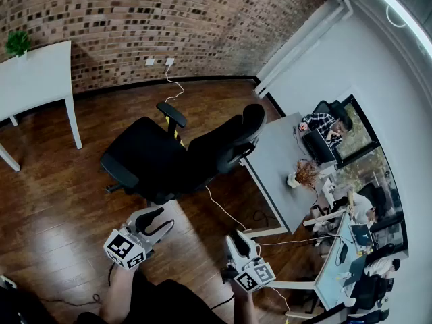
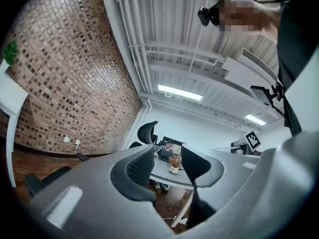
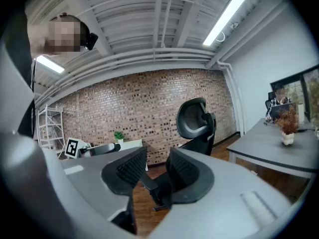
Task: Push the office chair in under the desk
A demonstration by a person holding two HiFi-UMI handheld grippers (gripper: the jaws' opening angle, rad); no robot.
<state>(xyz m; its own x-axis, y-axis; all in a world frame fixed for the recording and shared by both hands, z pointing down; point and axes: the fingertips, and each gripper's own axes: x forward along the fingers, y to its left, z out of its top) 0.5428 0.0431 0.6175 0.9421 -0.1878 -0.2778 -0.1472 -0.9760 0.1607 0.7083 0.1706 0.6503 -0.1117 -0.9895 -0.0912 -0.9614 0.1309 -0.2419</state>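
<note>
Floor (image 1: 61, 201): dark wood boards, running up to a brick wall (image 1: 169, 19).

Desk (image 1: 280, 174): grey top on white legs, at the head view's right.

Chair (image 1: 145, 155): black throughout, with a wide seat, a tall back topped by a curved headrest, and two padded armrests. It stands out on the floor just beside the desk, back toward the desk's edge and seat facing away, not under the top.

Table (image 1: 34, 79): white, by the wall, well apart from the chair.

Left gripper (image 1: 164, 218): near the seat, jaws slightly apart, nothing between.

Right gripper (image 1: 238, 240): near a desk leg, jaws slightly apart, empty.

Plant (image 1: 17, 43): small, green, on the table's corner.
</note>
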